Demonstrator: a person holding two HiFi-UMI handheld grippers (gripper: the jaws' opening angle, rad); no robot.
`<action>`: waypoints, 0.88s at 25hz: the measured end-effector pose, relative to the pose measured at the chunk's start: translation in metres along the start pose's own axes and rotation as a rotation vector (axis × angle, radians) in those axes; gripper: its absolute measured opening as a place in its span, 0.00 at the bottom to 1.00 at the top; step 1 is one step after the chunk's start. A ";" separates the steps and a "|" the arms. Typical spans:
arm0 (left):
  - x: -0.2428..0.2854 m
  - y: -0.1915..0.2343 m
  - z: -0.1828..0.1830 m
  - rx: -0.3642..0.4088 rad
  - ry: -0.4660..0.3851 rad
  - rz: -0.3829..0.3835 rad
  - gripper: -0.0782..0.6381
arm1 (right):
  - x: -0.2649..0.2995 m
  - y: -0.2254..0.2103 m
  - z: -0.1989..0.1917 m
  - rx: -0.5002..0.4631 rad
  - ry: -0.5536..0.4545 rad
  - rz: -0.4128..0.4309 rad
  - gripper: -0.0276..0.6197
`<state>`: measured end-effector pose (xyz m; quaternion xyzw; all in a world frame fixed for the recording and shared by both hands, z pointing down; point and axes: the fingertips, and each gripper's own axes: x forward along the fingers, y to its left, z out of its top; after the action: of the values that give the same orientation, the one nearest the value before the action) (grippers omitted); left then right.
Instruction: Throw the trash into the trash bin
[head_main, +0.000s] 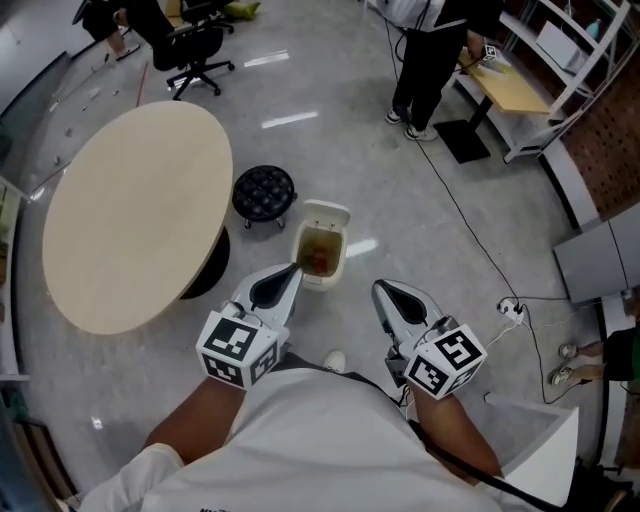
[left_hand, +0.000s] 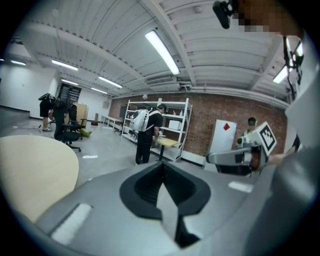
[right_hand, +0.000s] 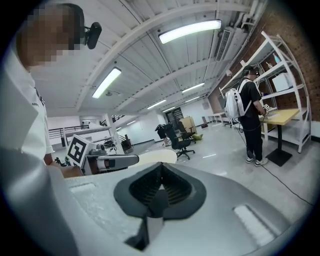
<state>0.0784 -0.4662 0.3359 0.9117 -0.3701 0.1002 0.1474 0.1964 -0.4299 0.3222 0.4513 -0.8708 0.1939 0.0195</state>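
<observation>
A small cream trash bin (head_main: 322, 282) stands on the grey floor with its lid (head_main: 326, 213) tipped back; reddish-brown trash (head_main: 318, 256) lies inside. My left gripper (head_main: 291, 269) is shut and empty, its tip just left of the bin's rim. My right gripper (head_main: 379, 288) is also shut and empty, a little to the right of the bin and nearer to me. In the left gripper view the jaws (left_hand: 161, 166) meet with nothing between them. The right gripper view shows the same closed jaws (right_hand: 160, 169). The bin is hidden in both gripper views.
A round beige table (head_main: 130, 215) fills the left. A black round stool (head_main: 264, 192) sits beside the bin. A person (head_main: 425, 60) stands at a desk (head_main: 510, 88) far right. A black cable (head_main: 470, 225) runs to a power strip (head_main: 512, 310). An office chair (head_main: 198, 50) stands at the back.
</observation>
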 end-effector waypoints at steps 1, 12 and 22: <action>-0.003 -0.004 -0.001 0.000 -0.002 0.007 0.12 | -0.002 0.002 -0.003 0.002 0.002 0.012 0.05; -0.010 -0.008 -0.005 0.016 0.022 0.023 0.12 | -0.012 0.007 -0.015 0.002 -0.003 0.005 0.05; -0.008 0.026 0.015 0.061 0.022 -0.066 0.12 | 0.019 0.017 -0.015 0.029 -0.022 -0.101 0.05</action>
<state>0.0558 -0.4835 0.3248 0.9263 -0.3352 0.1163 0.1268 0.1697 -0.4301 0.3346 0.4969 -0.8443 0.2001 0.0132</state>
